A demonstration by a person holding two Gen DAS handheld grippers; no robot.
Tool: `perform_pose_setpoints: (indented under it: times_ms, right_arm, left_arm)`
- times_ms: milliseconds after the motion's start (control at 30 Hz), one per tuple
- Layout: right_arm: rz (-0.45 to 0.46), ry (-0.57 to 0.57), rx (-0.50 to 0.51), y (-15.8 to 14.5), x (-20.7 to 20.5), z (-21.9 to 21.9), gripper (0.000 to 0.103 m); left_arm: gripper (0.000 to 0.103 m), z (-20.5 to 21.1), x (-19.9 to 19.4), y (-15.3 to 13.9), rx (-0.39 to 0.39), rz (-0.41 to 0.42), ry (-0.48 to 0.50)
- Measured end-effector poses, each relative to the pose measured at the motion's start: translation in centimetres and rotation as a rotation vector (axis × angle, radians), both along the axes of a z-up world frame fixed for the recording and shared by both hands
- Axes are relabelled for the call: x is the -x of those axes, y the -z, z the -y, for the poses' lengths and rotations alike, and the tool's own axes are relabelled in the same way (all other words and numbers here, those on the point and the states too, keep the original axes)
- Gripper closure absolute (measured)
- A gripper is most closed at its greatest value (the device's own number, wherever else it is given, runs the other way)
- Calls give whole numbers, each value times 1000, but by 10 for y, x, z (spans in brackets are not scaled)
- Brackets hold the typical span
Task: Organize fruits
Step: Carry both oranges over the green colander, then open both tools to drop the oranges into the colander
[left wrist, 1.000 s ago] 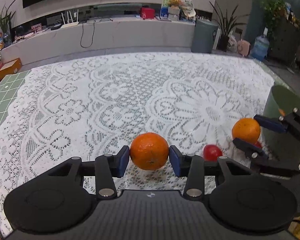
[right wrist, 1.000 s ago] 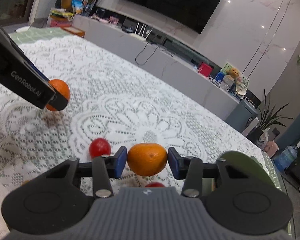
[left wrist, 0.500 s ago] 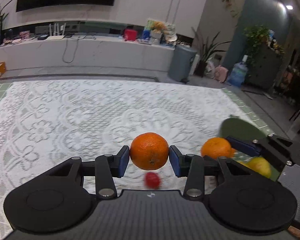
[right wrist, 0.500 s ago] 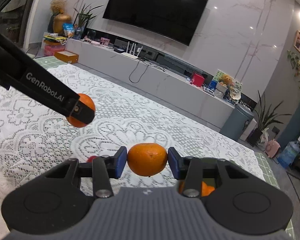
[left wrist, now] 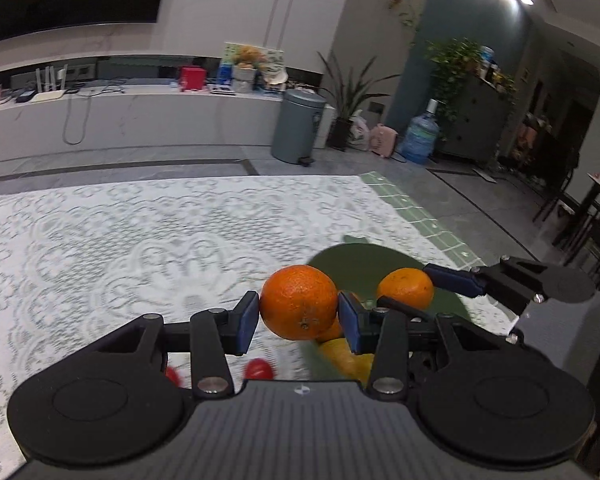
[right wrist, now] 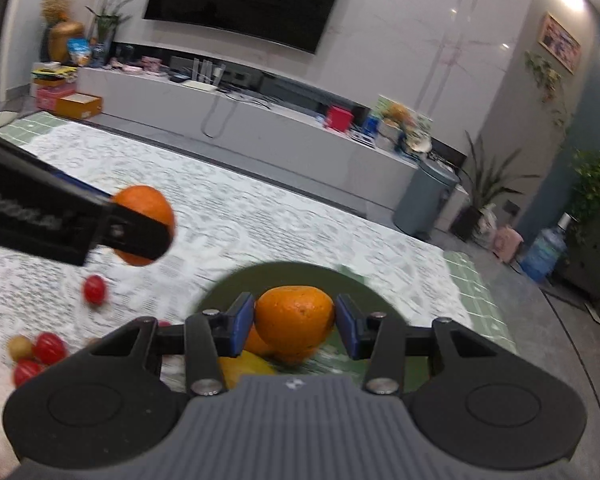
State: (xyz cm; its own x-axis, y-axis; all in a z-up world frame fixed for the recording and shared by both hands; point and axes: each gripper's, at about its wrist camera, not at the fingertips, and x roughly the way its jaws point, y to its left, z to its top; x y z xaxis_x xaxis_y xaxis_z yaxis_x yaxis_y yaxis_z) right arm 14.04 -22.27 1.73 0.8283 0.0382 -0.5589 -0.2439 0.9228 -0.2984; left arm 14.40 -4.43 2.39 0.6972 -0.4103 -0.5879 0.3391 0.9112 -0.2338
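Observation:
My left gripper (left wrist: 298, 319) is shut on an orange (left wrist: 298, 301) and holds it in the air just left of the dark green plate (left wrist: 360, 268). My right gripper (right wrist: 294, 322) is shut on a second orange (right wrist: 294, 318) and holds it over the same plate (right wrist: 276, 278). In the left wrist view the right gripper (left wrist: 416, 292) and its orange (left wrist: 406, 287) show over the plate. In the right wrist view the left gripper's orange (right wrist: 144, 206) shows at the left. The plate holds another orange (right wrist: 256, 342) and a yellow fruit (right wrist: 240, 368).
Several small red fruits (right wrist: 94, 289) (right wrist: 48, 346) and a yellowish one (right wrist: 19, 347) lie on the white lace tablecloth (left wrist: 120, 240) left of the plate. One red fruit (left wrist: 259, 369) lies under my left gripper. The table's right edge (left wrist: 428, 224) runs past the plate.
Both grippers have moved right toward the green plate with their oranges. The right one now hangs over the plate and the left one has come up beside it.

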Motion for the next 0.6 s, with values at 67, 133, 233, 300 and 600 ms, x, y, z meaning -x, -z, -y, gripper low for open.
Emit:
perform_pose_setpoints:
  times_ms: [67,133,233,300,600]
  right_arm:
    - [-15,30,1,-2,-3,18,61]
    - [-37,54,-19,-2,-6,35,61]
    - [-86,99,-104,4,-13,60,61]
    - [-110,125,-155,8,-18,70,61]
    - [-135,94,-181,25,-27,68,61]
  left_arm:
    - [54,13,-2,-1,-5,-2,25]
    - [54,25,-4,1,-24,-7,48]
    - [54,46,-9,6,-73,-12,82]
    - [54,55,-13,11,-84,-26,103]
    - [54,69,-31,29,-105,-89,137]
